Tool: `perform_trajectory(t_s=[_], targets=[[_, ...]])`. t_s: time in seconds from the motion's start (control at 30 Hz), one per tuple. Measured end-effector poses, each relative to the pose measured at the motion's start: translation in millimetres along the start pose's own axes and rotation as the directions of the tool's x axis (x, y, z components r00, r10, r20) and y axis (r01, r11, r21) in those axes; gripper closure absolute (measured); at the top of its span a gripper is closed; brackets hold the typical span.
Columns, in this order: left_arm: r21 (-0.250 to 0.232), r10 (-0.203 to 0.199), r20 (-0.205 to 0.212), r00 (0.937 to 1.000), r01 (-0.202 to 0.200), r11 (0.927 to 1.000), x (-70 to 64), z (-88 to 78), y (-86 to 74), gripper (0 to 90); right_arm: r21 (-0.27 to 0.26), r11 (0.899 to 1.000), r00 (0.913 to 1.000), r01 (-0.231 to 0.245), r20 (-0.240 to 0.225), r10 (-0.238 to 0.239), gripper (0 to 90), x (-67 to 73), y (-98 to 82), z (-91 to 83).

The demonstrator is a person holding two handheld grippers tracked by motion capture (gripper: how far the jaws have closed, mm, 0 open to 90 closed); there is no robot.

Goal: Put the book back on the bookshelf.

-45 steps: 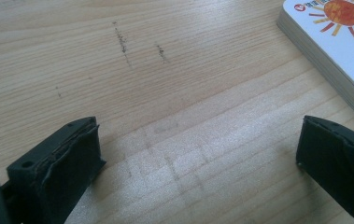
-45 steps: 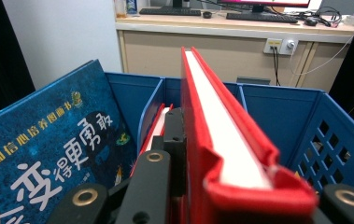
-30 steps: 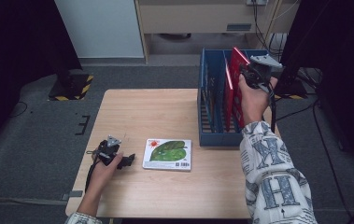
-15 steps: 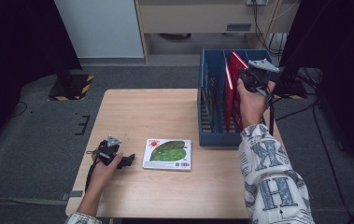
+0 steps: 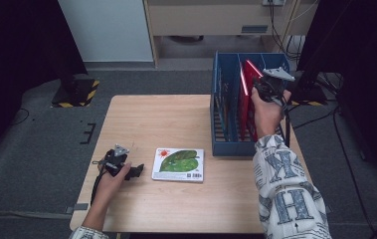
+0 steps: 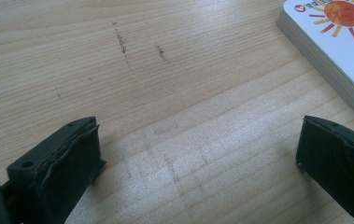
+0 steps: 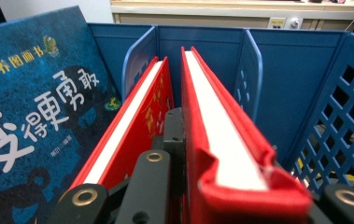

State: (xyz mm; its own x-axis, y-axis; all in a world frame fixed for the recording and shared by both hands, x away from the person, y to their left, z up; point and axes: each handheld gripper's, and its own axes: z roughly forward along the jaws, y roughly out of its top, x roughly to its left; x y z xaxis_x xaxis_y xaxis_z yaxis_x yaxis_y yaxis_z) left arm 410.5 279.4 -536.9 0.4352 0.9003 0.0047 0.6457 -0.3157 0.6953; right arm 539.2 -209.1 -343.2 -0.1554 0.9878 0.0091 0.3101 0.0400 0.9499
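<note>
My right gripper [image 5: 264, 89] is shut on the top edge of a red hardcover book [image 5: 247, 82], which stands upright in a slot of the blue rack [image 5: 226, 144]. In the right gripper view the held red book [image 7: 212, 102] runs between my jaws, with a second red book [image 7: 132, 121] just left of it. My left gripper [image 5: 137, 172] rests low on the table [image 5: 166, 119], open, with bare wood between its jaws [image 6: 198, 135]. A white picture book with a green leaf cover [image 5: 178, 164] lies flat just right of it; its corner [image 6: 338, 42] shows close by.
A dark blue book [image 7: 30, 93] stands in the rack's left slot. The rack's lattice wall [image 7: 343, 116] is on the right. The rack occupies the table's right side, near the far right edge.
My right gripper has sunk slightly with the red book, which now sits lower in the rack. The left gripper has not moved.
</note>
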Motion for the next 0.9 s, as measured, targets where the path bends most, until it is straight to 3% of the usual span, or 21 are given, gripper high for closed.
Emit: perform_trajectory(t_s=[0.9], targets=[[0.0, 0.0, 0.0, 1.0, 0.0, 1.0, -0.3, 0.5, 0.5, 0.0, 0.039, 0.999, 0.9999, -0.012, -0.004, 0.012, 78.8, -3.6, -12.3, 3.7]])
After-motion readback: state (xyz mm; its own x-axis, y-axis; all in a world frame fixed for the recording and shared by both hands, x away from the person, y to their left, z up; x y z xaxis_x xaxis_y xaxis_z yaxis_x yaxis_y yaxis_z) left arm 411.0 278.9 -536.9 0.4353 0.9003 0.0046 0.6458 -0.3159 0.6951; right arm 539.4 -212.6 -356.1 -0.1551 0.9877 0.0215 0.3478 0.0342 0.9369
